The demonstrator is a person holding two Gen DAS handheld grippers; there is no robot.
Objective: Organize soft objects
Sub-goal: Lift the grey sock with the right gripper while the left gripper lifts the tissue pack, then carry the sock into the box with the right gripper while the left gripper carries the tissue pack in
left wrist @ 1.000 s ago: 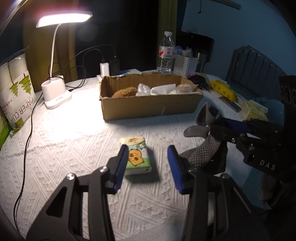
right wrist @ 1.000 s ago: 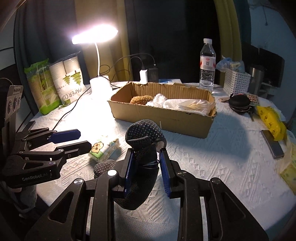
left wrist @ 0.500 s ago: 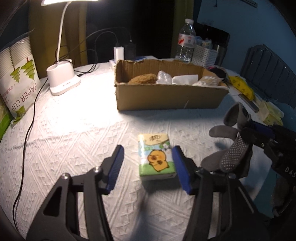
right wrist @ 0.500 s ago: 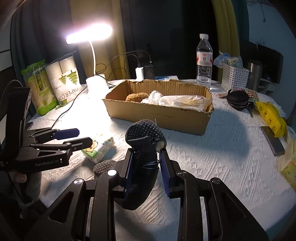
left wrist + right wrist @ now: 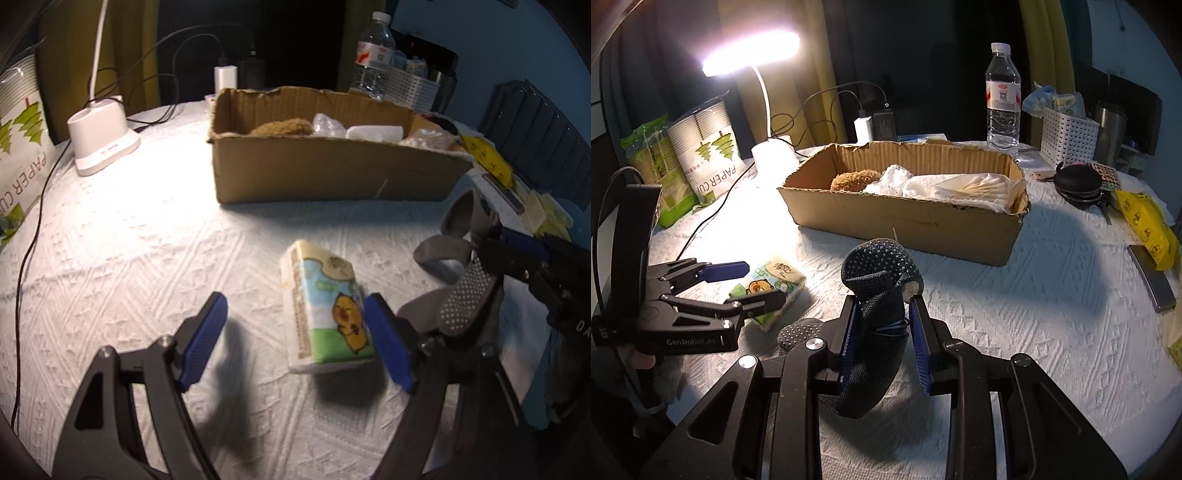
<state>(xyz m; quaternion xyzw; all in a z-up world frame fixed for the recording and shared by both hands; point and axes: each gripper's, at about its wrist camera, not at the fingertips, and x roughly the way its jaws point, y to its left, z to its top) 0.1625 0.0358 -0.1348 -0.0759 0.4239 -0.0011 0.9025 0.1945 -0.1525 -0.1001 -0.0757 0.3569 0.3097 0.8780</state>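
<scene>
A: So, the tissue pack lies flat on the white tablecloth, in front of the cardboard box and well short of it. What worries you?

B: The left gripper isn't centred. Its jaws have just been opening and stand spread, with the pack between them but hard against the right-hand pad; the other pad is well clear. If they close like that, I'd expect the pack to be shoved sideways or pinched at one corner and swing out.

A: And the pack itself?

B: A soft plastic-wrapped brick printed with a yellow cartoon animal on blue and green. It looks squashy, so a light pinch may slip and a hard one just crumples it.

A: The other hand?

B: The right gripper is clamped on a dark sock with grip dots, bunched up and bulging above the pads. In the left wrist view it hangs just beside the pack, so the two tools could knock together, I think.

A: Anything further out?

B: The box already holds a brown fuzzy thing and some white soft items. A desk lamp, a water bottle and a white basket stand behind it, out of the way.
</scene>
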